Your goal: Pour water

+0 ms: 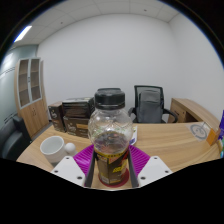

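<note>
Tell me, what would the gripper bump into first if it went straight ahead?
The bottle. It already stands between the gripper's jaws, seemingly held, so nothing else comes first.

One bottle with one black cap, standing between the two fingers. One white cup. One desk. One black office chair. One wooden cabinet. One ceiling light.

A bottle stands on the table between the claw's fingers, a cup left.
</note>
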Demonstrator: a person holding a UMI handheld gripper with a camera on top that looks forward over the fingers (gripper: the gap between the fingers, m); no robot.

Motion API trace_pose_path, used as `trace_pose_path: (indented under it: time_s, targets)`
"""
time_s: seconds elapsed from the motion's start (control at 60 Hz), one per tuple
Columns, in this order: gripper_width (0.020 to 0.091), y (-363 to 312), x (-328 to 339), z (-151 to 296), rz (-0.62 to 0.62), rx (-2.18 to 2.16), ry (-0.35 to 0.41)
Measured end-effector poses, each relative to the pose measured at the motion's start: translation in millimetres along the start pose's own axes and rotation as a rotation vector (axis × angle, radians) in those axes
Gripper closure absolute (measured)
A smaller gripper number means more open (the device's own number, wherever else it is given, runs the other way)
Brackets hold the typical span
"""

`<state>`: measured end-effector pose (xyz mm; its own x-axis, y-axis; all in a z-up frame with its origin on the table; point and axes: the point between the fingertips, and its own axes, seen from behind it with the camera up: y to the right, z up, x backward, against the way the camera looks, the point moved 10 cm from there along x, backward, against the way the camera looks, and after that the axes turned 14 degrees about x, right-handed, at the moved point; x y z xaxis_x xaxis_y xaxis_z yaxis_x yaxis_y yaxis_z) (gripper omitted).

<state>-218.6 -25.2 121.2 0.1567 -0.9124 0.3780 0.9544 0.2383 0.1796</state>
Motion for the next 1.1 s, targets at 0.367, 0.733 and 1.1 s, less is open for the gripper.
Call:
trace_pose_path:
  time_s: [0.367, 0.733, 1.1]
  targets:
    - [0.0247, -17.6, 108.0, 18.5, -0.085, 0.029, -0.161]
    - [0.0246, -103.7, 295.1, 29.2, -0.180, -0.009, -0.251]
    - [0.0248, -135.8, 353.1, 18.1, -0.228, -0.029, -0.285]
